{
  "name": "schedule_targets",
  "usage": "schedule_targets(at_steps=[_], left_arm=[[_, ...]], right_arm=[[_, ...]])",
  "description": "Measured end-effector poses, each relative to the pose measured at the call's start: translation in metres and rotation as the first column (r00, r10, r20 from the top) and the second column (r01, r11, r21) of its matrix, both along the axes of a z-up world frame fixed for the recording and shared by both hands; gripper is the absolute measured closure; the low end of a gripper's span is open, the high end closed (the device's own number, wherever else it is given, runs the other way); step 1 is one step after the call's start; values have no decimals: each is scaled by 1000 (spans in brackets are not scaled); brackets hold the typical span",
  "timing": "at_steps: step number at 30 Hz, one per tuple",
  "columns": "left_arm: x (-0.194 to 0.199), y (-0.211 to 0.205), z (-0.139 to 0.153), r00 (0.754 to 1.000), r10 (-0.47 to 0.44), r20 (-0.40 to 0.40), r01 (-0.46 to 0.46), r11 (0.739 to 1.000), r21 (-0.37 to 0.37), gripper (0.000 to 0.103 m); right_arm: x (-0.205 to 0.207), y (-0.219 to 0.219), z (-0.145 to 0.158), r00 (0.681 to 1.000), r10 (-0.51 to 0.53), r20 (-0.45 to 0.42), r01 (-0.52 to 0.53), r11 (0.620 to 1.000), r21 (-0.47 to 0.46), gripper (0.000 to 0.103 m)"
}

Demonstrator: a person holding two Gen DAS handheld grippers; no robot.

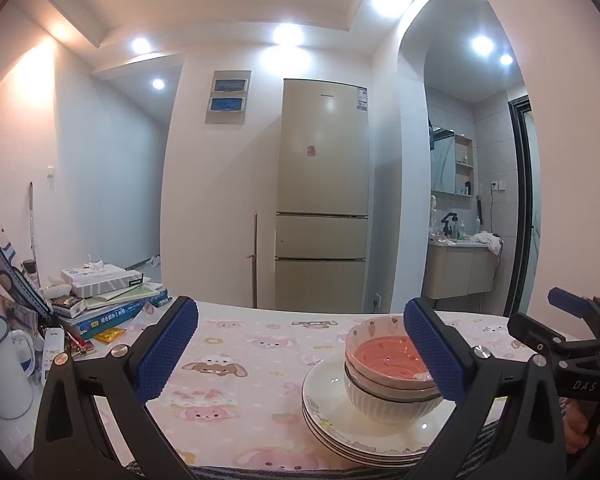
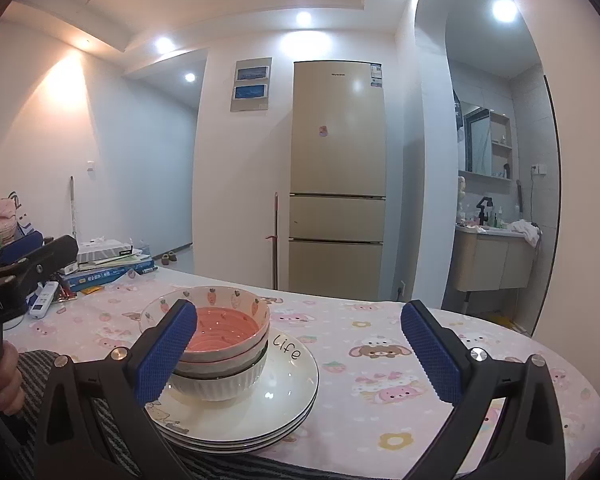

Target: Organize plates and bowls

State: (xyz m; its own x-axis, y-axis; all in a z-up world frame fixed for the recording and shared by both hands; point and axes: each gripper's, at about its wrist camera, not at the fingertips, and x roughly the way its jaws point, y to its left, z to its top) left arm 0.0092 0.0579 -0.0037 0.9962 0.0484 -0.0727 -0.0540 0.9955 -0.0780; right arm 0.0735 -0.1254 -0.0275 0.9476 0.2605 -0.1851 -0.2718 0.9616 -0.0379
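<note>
Here, nested bowls (image 1: 390, 372) sit on stacked plates (image 1: 336, 412) between both tools. The left gripper (image 1: 300, 354) and right gripper (image 2: 298, 350) hover spread wide, holding nothing. The stack lies right of the left gripper, left of the right, about equally near both.

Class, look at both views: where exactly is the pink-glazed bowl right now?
The pink-glazed bowl tops a nest of bowls on the stacked plates at the table's near edge, between the two open tongs.

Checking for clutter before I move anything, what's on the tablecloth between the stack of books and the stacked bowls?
Nothing: in the right wrist view, only bare pink tablecloth lies between the stack of books and the stacked bowls.
</note>
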Motion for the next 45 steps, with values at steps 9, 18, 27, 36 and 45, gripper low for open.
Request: schedule_targets(at_steps=[9,18,27,36,45], left_arm=[[3,6,-1,999,-38,-13,38,999,-32,0],[1,3,-1,999,-34,-4,34,999,-11,0],[4,3,-2,999,-32,-20,31,999,-13,0],[-6,-12,-2,999,-1,32,-1,998,62,0],[1,-9,-2,999,-33,-8,34,998,48,0]], right_arm=[[-1,-1,1,1000,1,4,-1,1000,-1,0],[-1,0,1,1000,0,7,0,1000,-1,0],[-2,0,1,1000,-4,10,5,1000,-8,0],[-7,-2,4,1000,-2,23,2,1000,-14,0],[-7,-2,3,1000,-3,22,3,1000,-14,0]])
